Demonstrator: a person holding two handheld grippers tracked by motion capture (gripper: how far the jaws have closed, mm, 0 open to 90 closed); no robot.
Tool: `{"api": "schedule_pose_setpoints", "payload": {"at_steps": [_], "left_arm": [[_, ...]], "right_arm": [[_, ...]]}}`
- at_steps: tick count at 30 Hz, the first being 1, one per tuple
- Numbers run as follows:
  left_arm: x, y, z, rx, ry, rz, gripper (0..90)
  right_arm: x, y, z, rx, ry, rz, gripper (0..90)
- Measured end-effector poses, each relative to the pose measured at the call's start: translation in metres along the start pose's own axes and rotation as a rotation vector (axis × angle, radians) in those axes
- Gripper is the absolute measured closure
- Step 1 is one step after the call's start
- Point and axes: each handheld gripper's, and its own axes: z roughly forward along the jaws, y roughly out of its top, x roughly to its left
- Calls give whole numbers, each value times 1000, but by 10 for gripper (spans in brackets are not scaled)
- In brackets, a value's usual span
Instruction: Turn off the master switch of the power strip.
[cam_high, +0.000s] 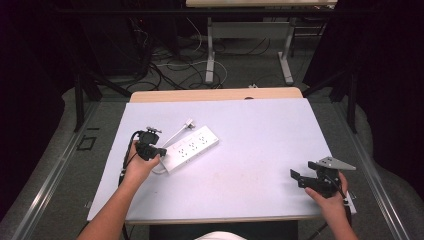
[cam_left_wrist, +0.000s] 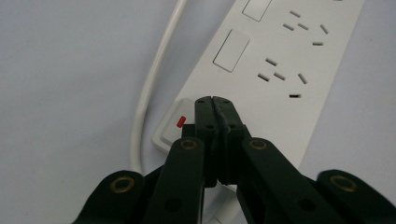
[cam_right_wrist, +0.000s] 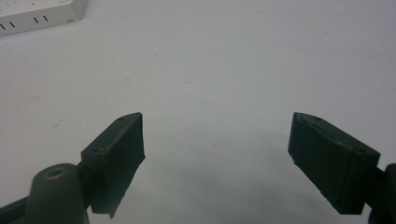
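A white power strip (cam_high: 191, 147) lies slantwise on the pale mat, its white cable (cam_high: 176, 135) running to a plug at the back. My left gripper (cam_high: 161, 152) is at the strip's near end. In the left gripper view its jaws are shut together with nothing between them, the tips (cam_left_wrist: 214, 103) resting over the strip's rocker switch (cam_left_wrist: 173, 127), which bears a red mark. Sockets and white buttons (cam_left_wrist: 231, 50) line the strip (cam_left_wrist: 280, 84) beyond. My right gripper (cam_high: 296, 176) stands open near the table's front right, over bare mat (cam_right_wrist: 215, 93), with the strip's corner (cam_right_wrist: 42, 14) far off.
The mat (cam_high: 250, 145) covers a wooden table (cam_high: 215, 94). Beyond the table stand another table's legs (cam_high: 210, 50) and loose cables (cam_high: 170, 70) on the floor. Dark curtains flank both sides.
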Motion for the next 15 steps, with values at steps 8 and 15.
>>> {"api": "schedule_pose_setpoints", "payload": {"at_steps": [8, 15], "left_arm": [[2, 0, 4, 10, 7, -22, 900], [3, -1, 4, 1, -3, -41, 900]], "right_arm": [[1, 0, 0, 0, 1, 7, 178], [0, 0, 0, 6, 1, 2, 178]]}}
